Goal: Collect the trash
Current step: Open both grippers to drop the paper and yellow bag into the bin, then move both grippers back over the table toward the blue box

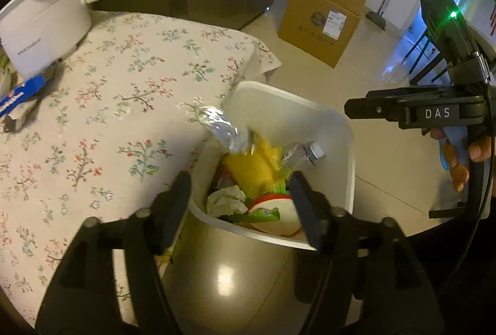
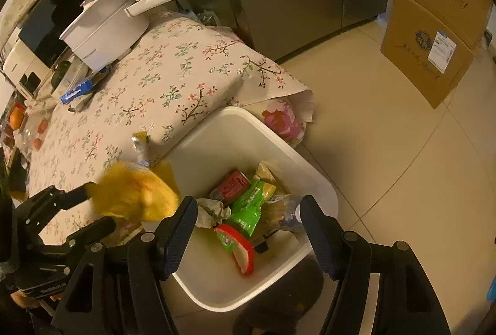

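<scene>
We read this as the drop step: the yellow bag [image 1: 251,170], silver-lined and motion-blurred, sits just ahead of the left gripper [image 1: 240,192], over the near edge of the white bin [image 1: 350,149]. Left fingers stand wide apart, touching nothing we can see. Right gripper [image 2: 248,211] hovers over the bin's mouth, fingers also wide and empty. Between and beyond the right fingers lie a green packet [image 2: 248,204], a red can [image 2: 231,183], crumpled paper [image 2: 210,211] and a clear bottle [image 2: 285,211]. Next move, in our judgement: let the bag settle inside, then swing back to the floral-cloth surface [image 1: 124,87] for remaining litter. Blur hides whether the bag is wholly free of the left fingertips; the bin's base is cut off, and clutter at the surface's far end is too small to sort.
</scene>
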A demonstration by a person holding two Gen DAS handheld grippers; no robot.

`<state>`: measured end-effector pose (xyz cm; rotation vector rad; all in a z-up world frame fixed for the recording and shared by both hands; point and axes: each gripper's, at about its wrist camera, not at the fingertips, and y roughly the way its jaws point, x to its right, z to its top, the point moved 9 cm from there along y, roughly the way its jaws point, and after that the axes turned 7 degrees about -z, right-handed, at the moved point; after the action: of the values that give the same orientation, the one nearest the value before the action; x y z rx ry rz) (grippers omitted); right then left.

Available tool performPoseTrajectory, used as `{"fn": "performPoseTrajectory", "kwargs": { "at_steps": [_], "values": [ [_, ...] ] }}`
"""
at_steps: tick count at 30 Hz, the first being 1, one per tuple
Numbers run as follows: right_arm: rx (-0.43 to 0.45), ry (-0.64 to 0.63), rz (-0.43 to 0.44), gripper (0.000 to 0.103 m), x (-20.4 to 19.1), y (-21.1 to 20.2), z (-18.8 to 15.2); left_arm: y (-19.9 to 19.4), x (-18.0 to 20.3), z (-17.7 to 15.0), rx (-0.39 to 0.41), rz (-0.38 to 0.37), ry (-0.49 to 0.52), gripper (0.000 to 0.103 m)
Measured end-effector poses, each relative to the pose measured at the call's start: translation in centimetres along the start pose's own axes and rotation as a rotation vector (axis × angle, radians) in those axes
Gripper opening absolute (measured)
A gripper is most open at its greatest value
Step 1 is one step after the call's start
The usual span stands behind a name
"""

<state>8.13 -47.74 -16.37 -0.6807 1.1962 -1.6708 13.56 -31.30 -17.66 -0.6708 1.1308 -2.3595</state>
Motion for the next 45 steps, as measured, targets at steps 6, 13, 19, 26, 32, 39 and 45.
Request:
{"fn": "performPoseTrajectory", "kwargs": {
  "at_steps": [6,13,19,26,32,39,45],
  "values": [
    [0.011,0.001,-0.003,0.071,-0.3,-0.3,0.5,-0.8,-1.0,-0.1,0.008,0.026,-0.008,0.079],
    [0.034,-0.018,-0.005,0.074,-1.8,-0.8,1.2,-2.2,-3.2,-1.0,0.004,0.069,-0.037,0.088],
    [0.051,-0.052,0.001,0.078,-4.0,-1.1,2.0,-4.4,-6.8,-2.1,0.016,0.139,-0.093,0.1],
    [0.067,-0.082,-0.003,0.083,-7.1,-1.0,2.9,-7.4,-12.2,-3.3,0.041,0.249,-0.181,0.102],
    [0.087,-0.085,0.004,0.084,-9.9,-1.0,4.2,-10.6,-18.4,-3.5,0.061,0.325,-0.291,0.102],
    [0.103,-0.152,0.005,0.085,-14.9,0.0,6.0,-12.1,-27.2,-3.3,0.077,0.37,-0.486,0.102],
    [0.091,-0.203,0.018,0.085,-18.6,1.4,7.1,-11.6,-33.1,-0.9,0.157,0.309,-0.62,0.096]
  ]
}}
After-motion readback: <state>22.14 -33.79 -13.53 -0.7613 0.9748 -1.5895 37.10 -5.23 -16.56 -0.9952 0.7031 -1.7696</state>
